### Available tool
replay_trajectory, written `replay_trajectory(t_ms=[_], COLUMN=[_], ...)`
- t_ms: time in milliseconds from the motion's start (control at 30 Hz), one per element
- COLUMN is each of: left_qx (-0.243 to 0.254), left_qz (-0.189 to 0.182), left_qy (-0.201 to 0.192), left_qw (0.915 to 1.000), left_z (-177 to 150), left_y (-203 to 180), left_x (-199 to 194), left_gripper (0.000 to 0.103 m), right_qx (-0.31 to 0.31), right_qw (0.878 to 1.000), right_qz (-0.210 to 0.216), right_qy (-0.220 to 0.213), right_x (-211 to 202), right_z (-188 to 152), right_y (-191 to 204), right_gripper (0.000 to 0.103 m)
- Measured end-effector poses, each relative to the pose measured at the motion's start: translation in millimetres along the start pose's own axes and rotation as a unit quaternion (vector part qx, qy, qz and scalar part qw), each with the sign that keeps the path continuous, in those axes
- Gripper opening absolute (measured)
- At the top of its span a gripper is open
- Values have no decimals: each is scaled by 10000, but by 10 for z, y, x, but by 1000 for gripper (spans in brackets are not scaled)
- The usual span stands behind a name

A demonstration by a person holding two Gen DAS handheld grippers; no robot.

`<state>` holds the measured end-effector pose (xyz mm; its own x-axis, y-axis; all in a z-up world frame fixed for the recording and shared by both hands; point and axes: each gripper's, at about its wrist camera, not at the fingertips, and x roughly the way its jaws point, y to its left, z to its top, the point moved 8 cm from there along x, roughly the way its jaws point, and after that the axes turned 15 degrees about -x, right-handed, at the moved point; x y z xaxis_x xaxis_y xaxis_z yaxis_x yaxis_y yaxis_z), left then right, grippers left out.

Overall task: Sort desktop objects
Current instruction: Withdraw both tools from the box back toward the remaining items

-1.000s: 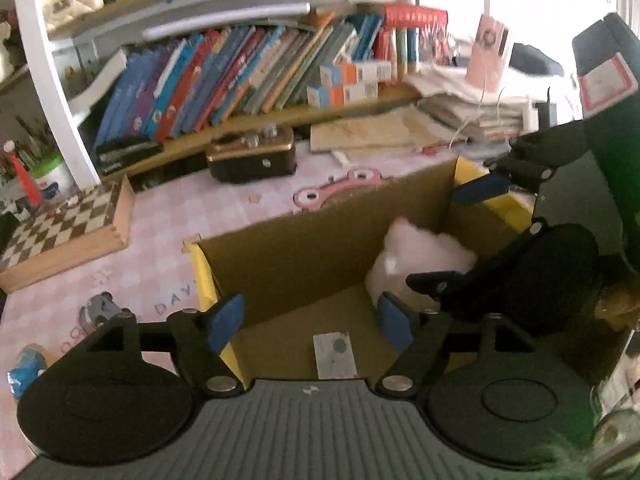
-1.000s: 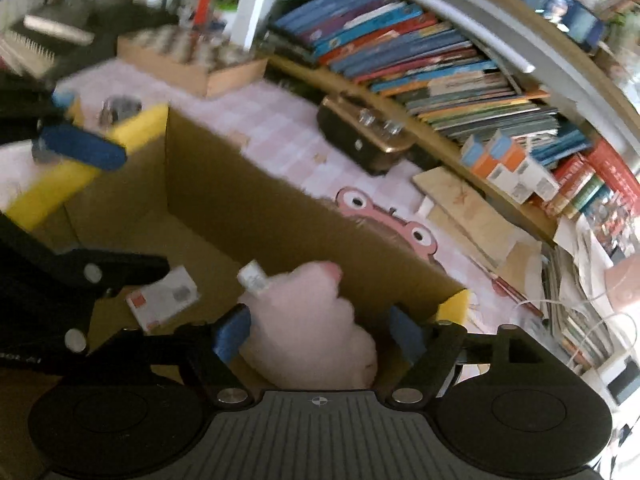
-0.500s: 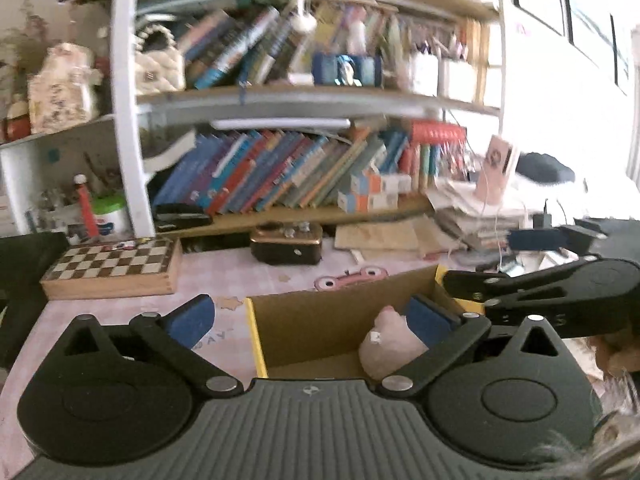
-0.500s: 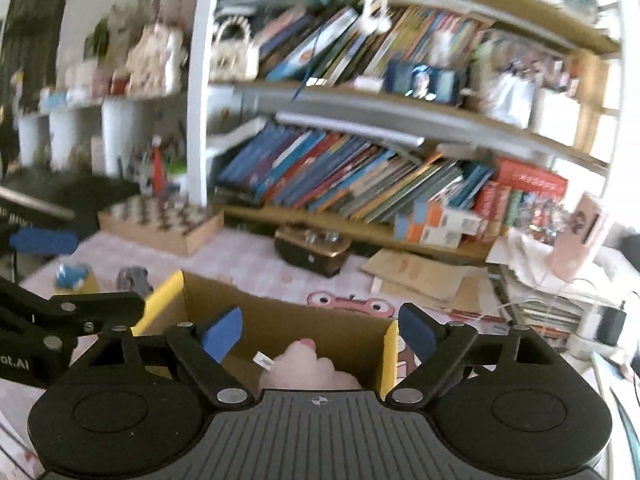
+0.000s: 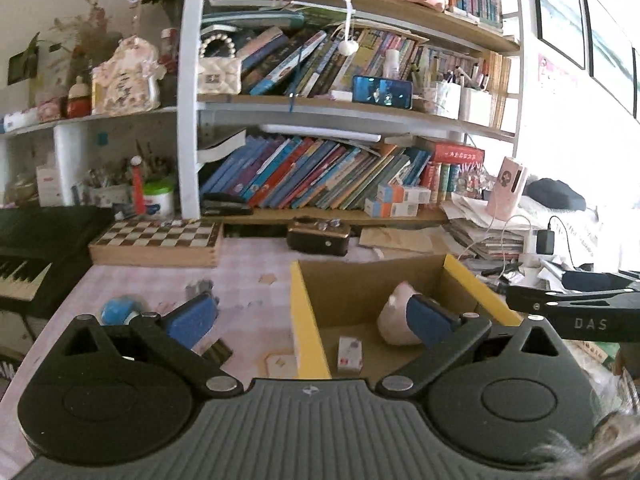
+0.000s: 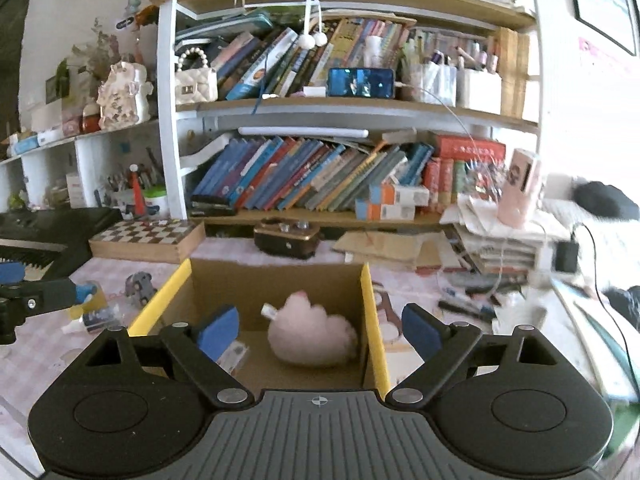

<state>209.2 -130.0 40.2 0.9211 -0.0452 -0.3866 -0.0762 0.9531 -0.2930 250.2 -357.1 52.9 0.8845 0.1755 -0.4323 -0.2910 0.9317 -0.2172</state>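
An open cardboard box point(image 5: 360, 284) with yellow flaps stands on the pink checked desk. In it lie a pink plush toy point(image 5: 392, 312) and a small white pack point(image 5: 350, 354). My left gripper point(image 5: 310, 318) hovers open over the box's left flap, with nothing between its blue pads. My right gripper point(image 6: 320, 329) is open too, held above the near side of the box point(image 6: 276, 280), with the plush toy point(image 6: 312, 336) lying free below it. Each gripper shows at the edge of the other's view: the right gripper point(image 5: 572, 304) and the left gripper point(image 6: 36, 294).
Left of the box lie a blue item point(image 5: 118, 310) and a grey toy car point(image 6: 138, 284). Behind stand a chessboard case point(image 5: 156, 242), a brown radio point(image 5: 318, 236) and full bookshelves point(image 5: 320, 184). A keyboard point(image 5: 24, 256) sits far left. Paper stacks point(image 5: 492, 232) and cables crowd the right.
Both grippers have drawn back and up out of the box, tipped more level, and their jaws have widened. The plush toy stays in the box.
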Motion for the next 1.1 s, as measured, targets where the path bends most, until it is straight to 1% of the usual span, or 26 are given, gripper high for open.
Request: replay_trajectory(t_ms=[100,200,300,367,567,767,900,1100], left_qx=[35,112,-4,-56,104,181,224,241], left_qz=[-26,62,85,47,-135,-167,-142,-85], left_qy=[81,214,386,496,778,1033,1233,1403], left_qw=[10000,9997,9992,9987,9968,9943,9920,9898], left_z=[-146,-298,-406,-476,-579,-665,-742,-810], left_y=[107,226,349,417,559,793,976,1233], left_x=[-97,-161,-233,-289,-365,-449,-511,-608], left_gripper=[103,103,103,103,103,103,103,103], right_qx=[147,265,380,466,724,781,818,785], right_qw=[9998,9991,9976,9965,9912,9877,9859,9842], right_qz=[-85,-160,-221,-267,-324,-243,-228,-148], right_qy=[97,301,526,638,1063,1330,1445,1577], right_x=[-110,-189,-274,-324,-439,-506,-555,-627], right_z=[-141,-284,-400,-469,-675,-789,-827,-864], right_y=[129,274,430,529,862,1209,1425,1732], right_gripper=[91,91,91,91,91,91,91,91])
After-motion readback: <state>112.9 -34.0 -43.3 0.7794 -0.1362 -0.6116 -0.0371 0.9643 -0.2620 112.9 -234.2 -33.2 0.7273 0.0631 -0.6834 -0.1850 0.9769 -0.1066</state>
